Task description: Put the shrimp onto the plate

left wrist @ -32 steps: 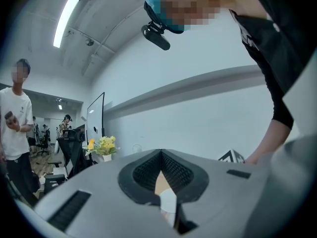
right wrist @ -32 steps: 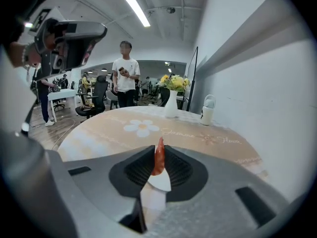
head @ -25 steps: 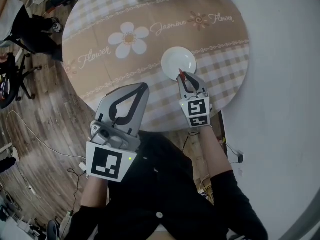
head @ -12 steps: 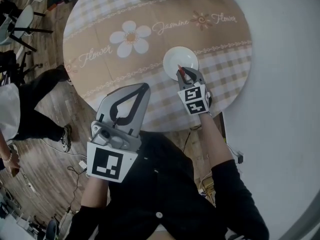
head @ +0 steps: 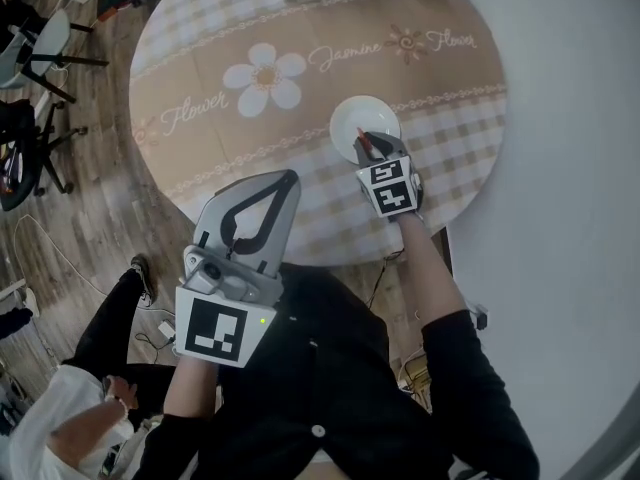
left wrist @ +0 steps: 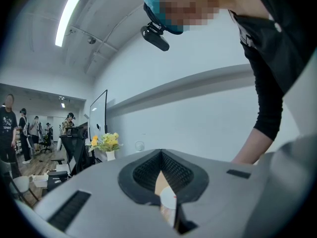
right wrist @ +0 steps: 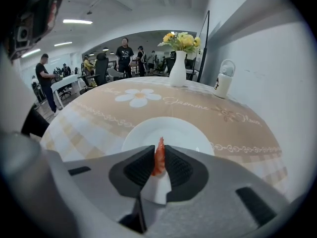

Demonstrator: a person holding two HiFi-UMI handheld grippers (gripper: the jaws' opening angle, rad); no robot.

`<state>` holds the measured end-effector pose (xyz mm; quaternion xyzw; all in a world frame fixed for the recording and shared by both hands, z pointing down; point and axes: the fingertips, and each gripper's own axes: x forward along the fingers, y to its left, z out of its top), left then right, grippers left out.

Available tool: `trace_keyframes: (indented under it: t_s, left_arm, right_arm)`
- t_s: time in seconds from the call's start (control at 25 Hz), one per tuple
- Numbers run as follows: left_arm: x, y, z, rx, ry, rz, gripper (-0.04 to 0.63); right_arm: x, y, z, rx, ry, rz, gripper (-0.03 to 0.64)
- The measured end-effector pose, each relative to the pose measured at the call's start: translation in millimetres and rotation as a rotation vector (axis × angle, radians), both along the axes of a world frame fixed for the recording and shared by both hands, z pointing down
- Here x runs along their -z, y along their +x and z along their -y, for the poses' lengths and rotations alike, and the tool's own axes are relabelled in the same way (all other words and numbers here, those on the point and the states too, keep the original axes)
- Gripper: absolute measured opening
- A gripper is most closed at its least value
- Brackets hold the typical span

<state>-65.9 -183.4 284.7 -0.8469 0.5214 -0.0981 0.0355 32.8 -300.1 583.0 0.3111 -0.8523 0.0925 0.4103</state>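
Observation:
A small white plate [head: 362, 120] [right wrist: 168, 133] sits on the round table with the beige flowered cloth [head: 300, 78]. My right gripper [head: 368, 146] [right wrist: 158, 160] hangs over the plate's near rim, shut on an orange-red shrimp [right wrist: 159, 157] [head: 363, 138] that stands upright between its jaws. My left gripper [head: 262, 190] [left wrist: 161, 175] is held high over the table's near edge, tips together, with nothing between them.
A white vase with yellow flowers [right wrist: 178, 58] and a small white jar [right wrist: 223, 83] stand at the table's far side. A white wall [head: 570, 168] borders the table on the right. Chairs and several people are on the wooden floor at left.
My right gripper has carried the shrimp forward, from the table in front of the plate to over the plate's near rim. The left gripper has stayed in place.

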Motion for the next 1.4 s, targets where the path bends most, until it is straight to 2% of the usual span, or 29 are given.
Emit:
trace_keyframes:
  t_s: [0.2, 0.6, 0.84, 0.96, 1.4]
  left_arm:
    - [0.0, -3.3, -0.3, 0.008, 0.002, 0.011, 0.002]
    - [1.0, -12.9, -1.9, 0.015, 0.006, 0.012, 0.002]
    - [2.1, -9.4, -3.0, -0.009, 0.012, 0.004, 0.002]
    - [2.8, -5.4, -3.6, -0.027, 0.017, 0.001, 0.002]
    - [11.6, 6.7, -11.1, -0.089, 0.046, -0.002, 0.002]
  right_arm:
    - [-3.5, 0.9, 2.6, 0.006, -0.007, -0.035, 0.046]
    - [3.2, 1.3, 3.9, -0.037, -0.007, -0.004, 0.052]
    - [39.3, 0.5, 1.6, -0.067, 0.107, 0.049, 0.051]
    - [57.1, 1.2, -4.1, -0.083, 0.162, 0.084, 0.020]
    - [130.8, -2.8, -33.1, -0.137, 0.290, 0.232, 0.009]
